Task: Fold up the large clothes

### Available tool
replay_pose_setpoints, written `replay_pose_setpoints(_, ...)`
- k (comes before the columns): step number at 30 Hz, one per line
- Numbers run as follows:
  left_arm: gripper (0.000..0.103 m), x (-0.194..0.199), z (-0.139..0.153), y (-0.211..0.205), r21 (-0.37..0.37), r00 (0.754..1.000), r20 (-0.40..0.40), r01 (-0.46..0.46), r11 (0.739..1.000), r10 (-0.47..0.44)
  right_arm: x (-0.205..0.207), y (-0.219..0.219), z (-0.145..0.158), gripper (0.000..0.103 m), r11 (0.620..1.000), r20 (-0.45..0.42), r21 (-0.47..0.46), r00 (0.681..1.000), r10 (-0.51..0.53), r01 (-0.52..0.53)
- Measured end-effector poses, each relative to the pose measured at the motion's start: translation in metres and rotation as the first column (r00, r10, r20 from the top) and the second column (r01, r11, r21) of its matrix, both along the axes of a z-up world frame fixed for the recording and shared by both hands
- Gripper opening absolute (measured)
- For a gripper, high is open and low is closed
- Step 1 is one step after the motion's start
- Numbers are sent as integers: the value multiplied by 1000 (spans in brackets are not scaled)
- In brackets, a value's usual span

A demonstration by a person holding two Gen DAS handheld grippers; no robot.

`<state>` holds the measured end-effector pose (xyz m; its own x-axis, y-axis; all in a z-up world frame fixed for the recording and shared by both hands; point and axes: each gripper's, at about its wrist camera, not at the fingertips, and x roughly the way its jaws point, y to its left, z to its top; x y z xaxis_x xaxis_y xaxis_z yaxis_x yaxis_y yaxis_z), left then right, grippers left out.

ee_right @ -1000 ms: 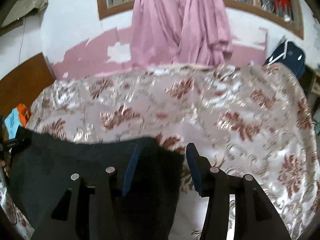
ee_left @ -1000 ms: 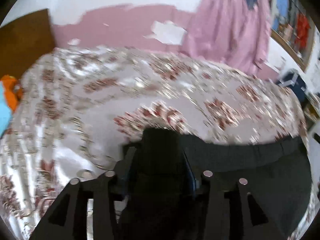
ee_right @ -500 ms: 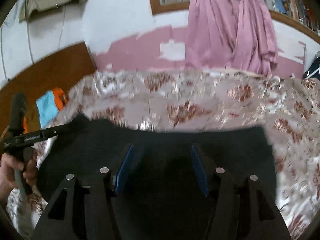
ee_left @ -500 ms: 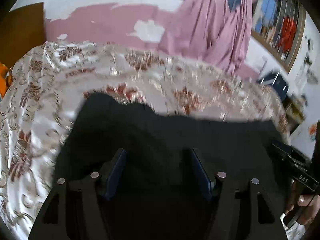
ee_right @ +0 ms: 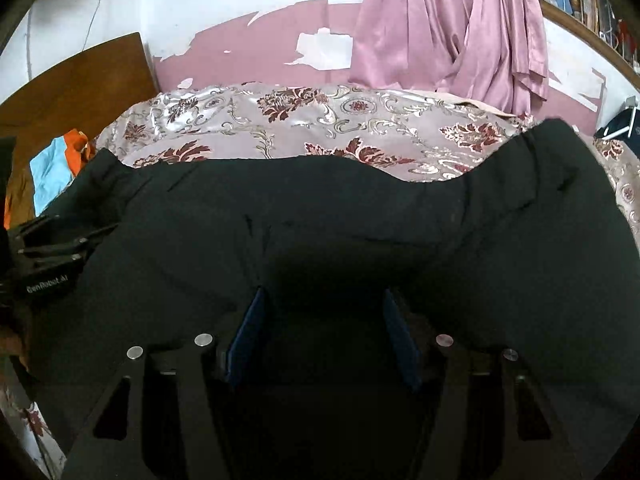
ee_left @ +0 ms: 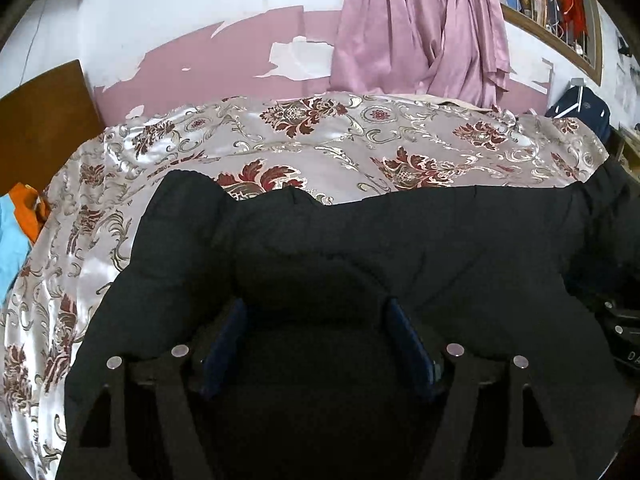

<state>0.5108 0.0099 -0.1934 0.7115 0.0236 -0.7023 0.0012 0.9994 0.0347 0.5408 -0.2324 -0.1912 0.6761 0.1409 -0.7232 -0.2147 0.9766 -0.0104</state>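
Left wrist view: both grippers, left gripper [ee_left: 316, 344] and right gripper [ee_right: 324, 340], are opening their fingers, releasing the black garment [ee_left: 400, 248] onto the bed [ee_left: 320, 148]; smoothing likely follows.

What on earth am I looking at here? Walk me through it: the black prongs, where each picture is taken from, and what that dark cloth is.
No robot: a person carries a hand-held gripper in each hand, each with a camera looking along its two fingers. One picture is from the left hand-held gripper, the other from the right hand-held gripper; the prongs are their fingers. A large black garment lies spread on a bed with a flowered bedspread; pink curtains hang behind. Both grippers' jaws are opening, the black cloth lying loose between the blue pads, seemingly let go.
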Motion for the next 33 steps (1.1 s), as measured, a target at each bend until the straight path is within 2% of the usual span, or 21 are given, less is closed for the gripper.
replay_pose_setpoints(5,72,1,-6,-1,7,1000,7,-2,1000,2,1,2,-5,56,1000,20,-13,1000,-1,1)
replay_pose_setpoints(8,72,-1,5,7,-38,999,-30,17,999,-19,0,2,1,57,1000,23,-9,1000,3,-3)
replay_pose_setpoints(10,72,-11,18,26,-96,998,-49,29,995,-34,-4,-7,16,63,998,-7,61,999,34,-34)
replay_pose_setpoints(12,73,-26,34,45,-105,999,-34,29,994,-33,-15,-19,31,73,991,-10,114,997,78,-76)
replay_pose_setpoints(15,80,-46,51,69,-90,999,-17,37,995,-39,-36,-43,52,76,985,-8,122,993,121,-119)
replay_pose_setpoints(16,81,-53,55,78,-87,999,-14,38,995,-40,-43,-56,59,81,984,-11,124,992,129,-127)
replay_pose_setpoints(20,85,-69,56,104,-54,998,-36,48,997,-50,-61,-113,80,92,991,-14,104,996,83,-81)
replay_pose_setpoints(23,85,-73,44,125,-73,997,-77,11,997,-17,-59,-149,75,92,995,-65,96,997,39,-32)
replay_pose_setpoints(26,86,-68,25,145,-170,989,-149,-32,985,6,-51,-175,63,92,988,-123,157,992,21,-1)
replay_pose_setpoints(30,90,-59,5,156,-304,976,-216,-53,951,-15,-43,-188,41,93,966,-185,259,982,34,15)
replay_pose_setpoints(31,90,-56,1,155,-318,974,-227,-44,947,-31,-39,-191,35,93,955,-201,297,979,41,21)
replay_pose_setpoints(33,90,-52,0,149,-276,973,-224,-12,961,-52,-38,-192,24,93,944,-221,328,974,43,33)
